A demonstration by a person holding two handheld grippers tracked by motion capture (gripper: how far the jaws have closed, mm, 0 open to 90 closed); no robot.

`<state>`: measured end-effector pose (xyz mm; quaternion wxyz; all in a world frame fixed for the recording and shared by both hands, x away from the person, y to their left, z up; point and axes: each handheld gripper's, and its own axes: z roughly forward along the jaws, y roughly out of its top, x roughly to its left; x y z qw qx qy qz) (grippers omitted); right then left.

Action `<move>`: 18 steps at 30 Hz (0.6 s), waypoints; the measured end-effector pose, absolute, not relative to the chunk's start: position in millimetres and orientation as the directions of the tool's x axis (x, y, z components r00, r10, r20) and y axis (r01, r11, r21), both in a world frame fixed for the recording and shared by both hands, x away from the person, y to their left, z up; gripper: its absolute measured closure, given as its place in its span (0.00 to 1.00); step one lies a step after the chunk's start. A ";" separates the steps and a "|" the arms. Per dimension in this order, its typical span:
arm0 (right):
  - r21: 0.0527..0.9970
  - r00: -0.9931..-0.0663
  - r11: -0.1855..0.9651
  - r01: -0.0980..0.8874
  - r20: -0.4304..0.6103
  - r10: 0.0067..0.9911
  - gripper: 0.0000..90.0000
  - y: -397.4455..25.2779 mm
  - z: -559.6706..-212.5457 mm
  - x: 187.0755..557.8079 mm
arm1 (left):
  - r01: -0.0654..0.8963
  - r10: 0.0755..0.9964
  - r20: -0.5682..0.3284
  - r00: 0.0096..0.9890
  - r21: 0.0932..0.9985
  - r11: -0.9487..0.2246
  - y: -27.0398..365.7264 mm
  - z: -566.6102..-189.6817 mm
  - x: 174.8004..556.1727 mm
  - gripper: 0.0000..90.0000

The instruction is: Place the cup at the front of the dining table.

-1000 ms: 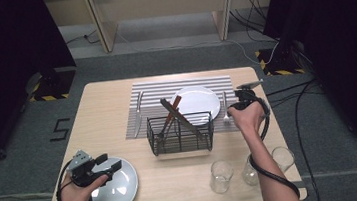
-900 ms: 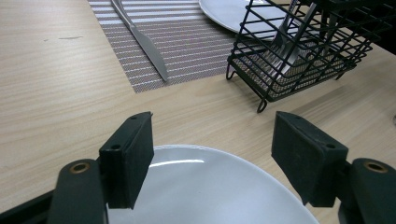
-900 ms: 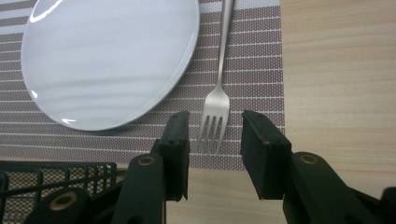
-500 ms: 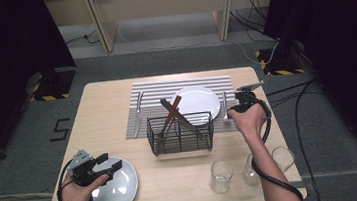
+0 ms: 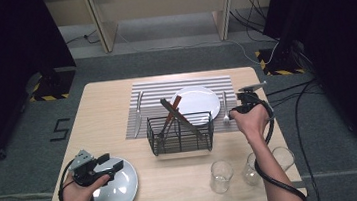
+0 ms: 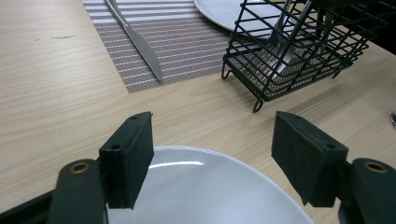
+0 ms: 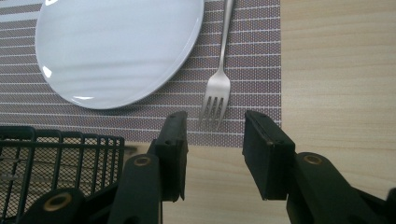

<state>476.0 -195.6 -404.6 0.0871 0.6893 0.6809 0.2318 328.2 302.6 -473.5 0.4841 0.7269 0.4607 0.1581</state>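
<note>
My left gripper (image 5: 107, 168) (image 6: 212, 156) hovers open over a white plate (image 5: 108, 196) (image 6: 205, 191) at the table's near left corner, nothing between its fingers. My right gripper (image 5: 237, 108) (image 7: 214, 140) is open just short of the prongs of a fork (image 5: 225, 108) (image 7: 217, 88) lying on the striped placemat (image 5: 151, 96) (image 7: 252, 70), right of a second white plate (image 5: 197, 101) (image 7: 116, 46). A knife (image 5: 138, 112) (image 6: 135, 39) lies on the mat's left side. A black wire basket (image 5: 180, 133) (image 6: 299, 51) (image 7: 51, 158) with cutlery stands in front of the mat.
Three clear glasses (image 5: 221, 175) stand at the near right of the wooden table (image 5: 102, 113), beside my right forearm. Cables trail on the floor at the right. Bare tabletop lies left of the mat.
</note>
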 end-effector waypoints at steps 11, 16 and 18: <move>0.430 -0.064 -0.026 0.902 0.194 0.979 0.67 -192.1 -400.9 470.6 | 0.516 0.825 -0.208 0.525 0.849 -0.113 304.1 -473.3 327.6 0.32; 0.425 -0.070 -0.025 0.905 0.206 0.976 0.66 -191.7 -401.1 466.0 | 0.513 0.827 -0.206 0.524 0.851 -0.114 304.2 -472.4 327.2 0.32; 0.424 -0.073 -0.022 0.905 0.205 0.976 0.66 -191.3 -401.1 464.2 | 0.512 0.827 -0.206 0.523 0.851 -0.113 304.1 -472.5 327.5 0.32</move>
